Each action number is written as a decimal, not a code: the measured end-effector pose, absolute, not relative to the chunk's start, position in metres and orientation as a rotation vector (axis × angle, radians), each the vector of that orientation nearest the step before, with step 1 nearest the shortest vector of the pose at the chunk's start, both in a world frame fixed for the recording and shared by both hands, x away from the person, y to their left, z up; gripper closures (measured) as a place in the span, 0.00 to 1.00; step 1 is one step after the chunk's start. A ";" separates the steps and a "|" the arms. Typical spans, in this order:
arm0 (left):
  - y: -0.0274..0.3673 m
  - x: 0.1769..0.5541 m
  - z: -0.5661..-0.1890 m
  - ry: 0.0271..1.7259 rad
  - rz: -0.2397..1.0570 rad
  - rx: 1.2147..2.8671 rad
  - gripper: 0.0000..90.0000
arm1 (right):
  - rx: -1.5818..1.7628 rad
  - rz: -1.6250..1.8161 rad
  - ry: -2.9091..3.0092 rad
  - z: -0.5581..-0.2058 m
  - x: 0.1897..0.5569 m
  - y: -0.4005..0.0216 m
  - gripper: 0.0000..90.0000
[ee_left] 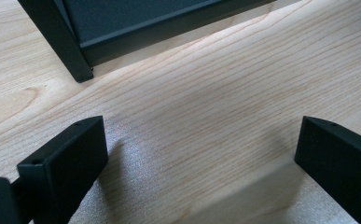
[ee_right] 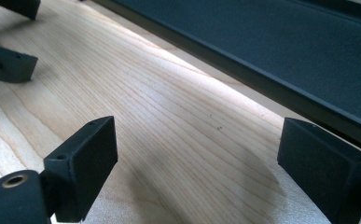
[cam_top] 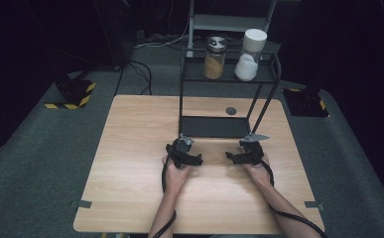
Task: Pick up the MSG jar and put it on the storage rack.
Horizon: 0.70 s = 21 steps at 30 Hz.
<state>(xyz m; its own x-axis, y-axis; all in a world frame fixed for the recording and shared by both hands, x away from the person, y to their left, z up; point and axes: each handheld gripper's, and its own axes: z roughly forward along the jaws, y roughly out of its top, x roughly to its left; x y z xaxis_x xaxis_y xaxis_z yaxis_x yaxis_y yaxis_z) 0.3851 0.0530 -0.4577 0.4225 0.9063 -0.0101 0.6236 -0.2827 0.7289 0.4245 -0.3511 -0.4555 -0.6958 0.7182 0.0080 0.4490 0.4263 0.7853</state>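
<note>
1. Grippers are held low over the wooden table (cam_top: 140, 198), just in front of the black two-tier rack (cam_top: 214, 127).
2. Jaws of the left gripper (ee_left: 201, 154) are spread wide, and nothing but bare wood is seen between them.
3. Jaws of the right gripper (ee_right: 197, 168) are likewise spread, with nothing gripped.
4. A corner leg and the edge of the rack's lower shelf are seen near the left gripper; the same shelf is seen close beside the right one.
5. Two jars are kept on the rack's upper shelf, well apart from both grippers: a spice jar (cam_top: 214, 58) with yellowish contents and a white jar (cam_top: 249, 55) just beside it.
</note>
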 end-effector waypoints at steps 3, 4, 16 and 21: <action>0.053 0.385 -0.458 1.290 0.546 2.015 0.03 | 1.003 1.125 2.371 -0.454 0.426 -0.348 0.12; 0.053 0.385 -0.458 1.290 0.546 2.015 0.03 | 1.003 1.115 2.377 -0.453 0.426 -0.347 0.12; 0.053 0.385 -0.458 1.291 0.546 2.014 0.03 | 0.987 1.032 2.419 -0.449 0.430 -0.336 0.12; 0.053 0.385 -0.458 1.290 0.545 2.014 0.03 | 0.988 1.030 2.418 -0.449 0.430 -0.335 0.12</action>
